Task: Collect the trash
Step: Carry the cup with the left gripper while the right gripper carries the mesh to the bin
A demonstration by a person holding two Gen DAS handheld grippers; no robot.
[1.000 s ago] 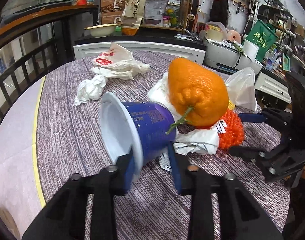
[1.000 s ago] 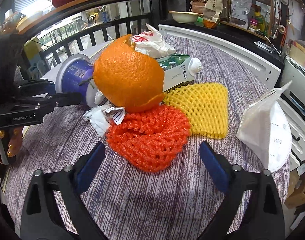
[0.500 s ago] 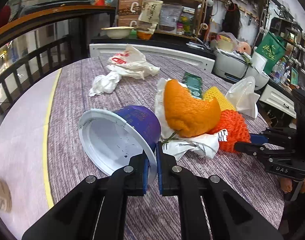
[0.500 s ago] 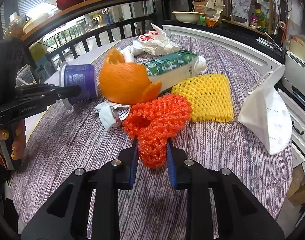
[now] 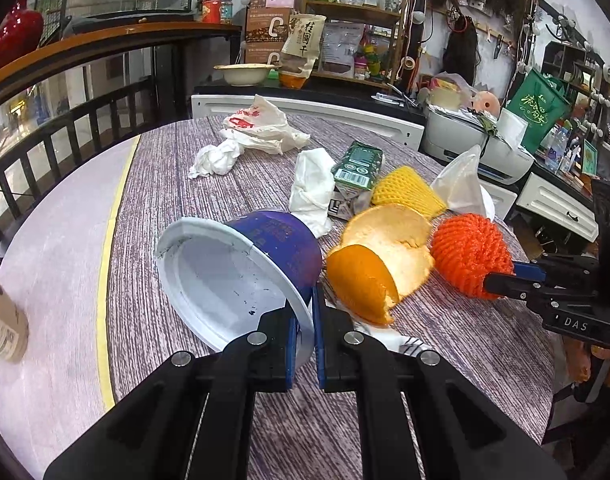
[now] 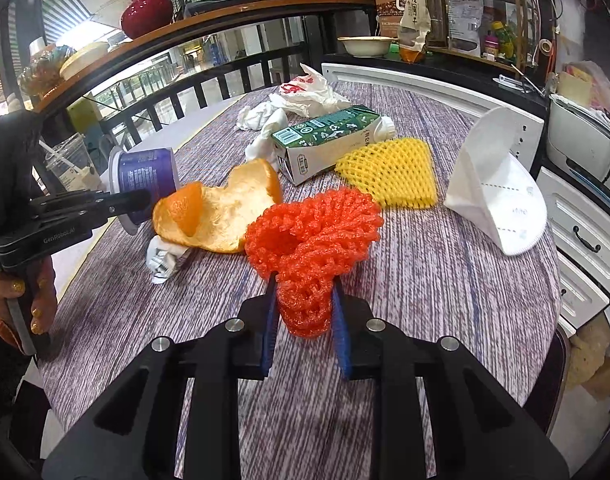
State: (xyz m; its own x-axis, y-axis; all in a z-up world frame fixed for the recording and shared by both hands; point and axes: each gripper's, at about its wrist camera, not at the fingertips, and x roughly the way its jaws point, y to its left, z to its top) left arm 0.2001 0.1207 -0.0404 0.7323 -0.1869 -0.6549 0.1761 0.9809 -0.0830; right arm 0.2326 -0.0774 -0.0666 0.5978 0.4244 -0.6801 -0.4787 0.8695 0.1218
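The left gripper (image 5: 303,322) pinches the rim of the cup (image 5: 241,268), mouth tipped toward the camera, near the bare counter (image 5: 153,208) edge. The right gripper (image 6: 303,320) clamps the red net (image 6: 313,236). Under the peel (image 5: 379,256), probably crumpled paper, mostly hidden.

Bright even indoor light, sharp centre, fisheye-warped dark corners
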